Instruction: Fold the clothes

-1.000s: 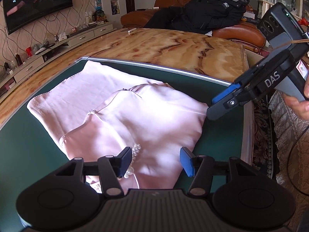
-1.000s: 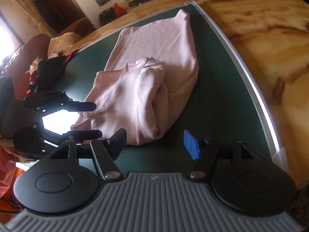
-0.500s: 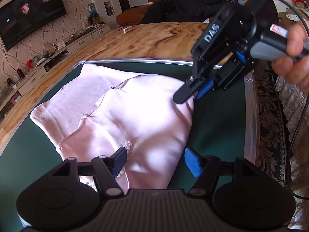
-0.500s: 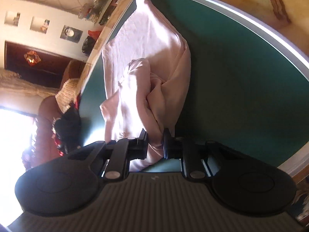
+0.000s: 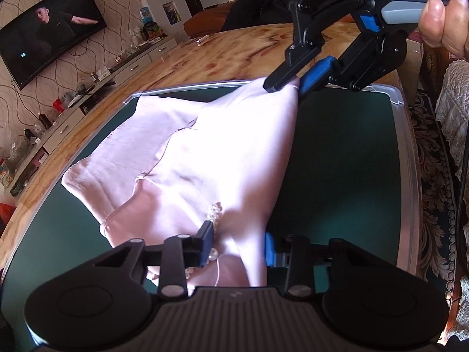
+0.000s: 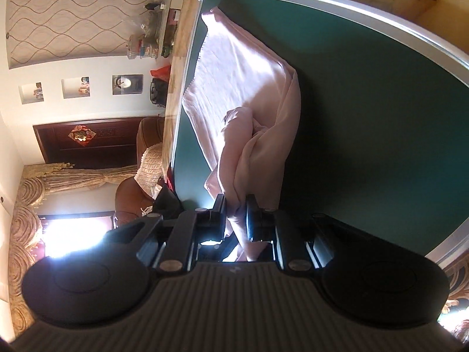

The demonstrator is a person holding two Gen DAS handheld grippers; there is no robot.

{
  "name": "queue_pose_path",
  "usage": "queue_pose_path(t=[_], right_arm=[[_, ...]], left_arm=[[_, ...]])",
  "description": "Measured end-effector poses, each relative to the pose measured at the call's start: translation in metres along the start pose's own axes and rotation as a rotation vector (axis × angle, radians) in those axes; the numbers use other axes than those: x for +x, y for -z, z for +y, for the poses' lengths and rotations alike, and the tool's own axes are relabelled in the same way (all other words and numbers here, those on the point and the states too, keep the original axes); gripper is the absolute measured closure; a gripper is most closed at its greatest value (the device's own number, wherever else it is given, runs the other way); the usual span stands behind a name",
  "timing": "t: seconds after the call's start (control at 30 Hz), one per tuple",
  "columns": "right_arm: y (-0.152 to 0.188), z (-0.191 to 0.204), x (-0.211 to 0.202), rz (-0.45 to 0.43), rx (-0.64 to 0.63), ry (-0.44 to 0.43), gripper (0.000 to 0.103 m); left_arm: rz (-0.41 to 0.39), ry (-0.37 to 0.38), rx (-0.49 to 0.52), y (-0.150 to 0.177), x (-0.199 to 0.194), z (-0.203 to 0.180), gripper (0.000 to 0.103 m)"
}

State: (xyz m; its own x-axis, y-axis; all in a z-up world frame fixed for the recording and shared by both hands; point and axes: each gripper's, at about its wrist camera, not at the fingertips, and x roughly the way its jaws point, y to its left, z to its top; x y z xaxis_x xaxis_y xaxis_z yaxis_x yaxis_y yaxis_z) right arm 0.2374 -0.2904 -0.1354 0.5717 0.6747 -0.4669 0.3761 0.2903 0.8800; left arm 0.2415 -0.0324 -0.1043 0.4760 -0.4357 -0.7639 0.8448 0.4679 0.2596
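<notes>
A pink garment (image 5: 205, 152) with a string of beads (image 5: 215, 209) lies half folded on the green mat (image 5: 337, 176). My left gripper (image 5: 237, 243) is at its near edge. Its jaws are closing, with a raised fold of the cloth between the pads and touching them. My right gripper (image 5: 290, 83), held by a hand (image 5: 442, 14), is shut on the garment's far right corner and holds it up off the mat. In the right wrist view the pink garment (image 6: 243, 88) bunches into the right gripper (image 6: 236, 208), rolled on its side over the green mat (image 6: 366, 117).
The mat has a silver rim (image 5: 407, 176) and lies on a marble-patterned table (image 5: 234, 47). A person in dark clothes (image 5: 258, 3) sits on a sofa behind the table. A TV (image 5: 49, 44) hangs at the far left above a cluttered cabinet. Patterned carpet lies to the right.
The right gripper came down to the garment's far right corner, rolled over, shut on it and raised it. The left jaws narrowed around the near fold.
</notes>
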Motion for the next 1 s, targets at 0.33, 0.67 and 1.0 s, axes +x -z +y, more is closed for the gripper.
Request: queue_pose_path(t=[0.33,0.67,1.0], right_arm=[[0.089,0.096,0.011,-0.091,-1.284,0.449,0.017],[0.191,0.064,0.106,-0.029,-2.201,0.572,0.012],[0.171,0.039,0.151,0.053,-2.43,0.695,0.068]], left_arm=[[0.02,0.147,-0.078,-0.002,0.0,0.029,0.088],[0.036,0.242,-0.095,-0.015,-0.012,0.053,0.092],[0.036,0.248,-0.086,-0.016,-0.018,0.053,0.092]])
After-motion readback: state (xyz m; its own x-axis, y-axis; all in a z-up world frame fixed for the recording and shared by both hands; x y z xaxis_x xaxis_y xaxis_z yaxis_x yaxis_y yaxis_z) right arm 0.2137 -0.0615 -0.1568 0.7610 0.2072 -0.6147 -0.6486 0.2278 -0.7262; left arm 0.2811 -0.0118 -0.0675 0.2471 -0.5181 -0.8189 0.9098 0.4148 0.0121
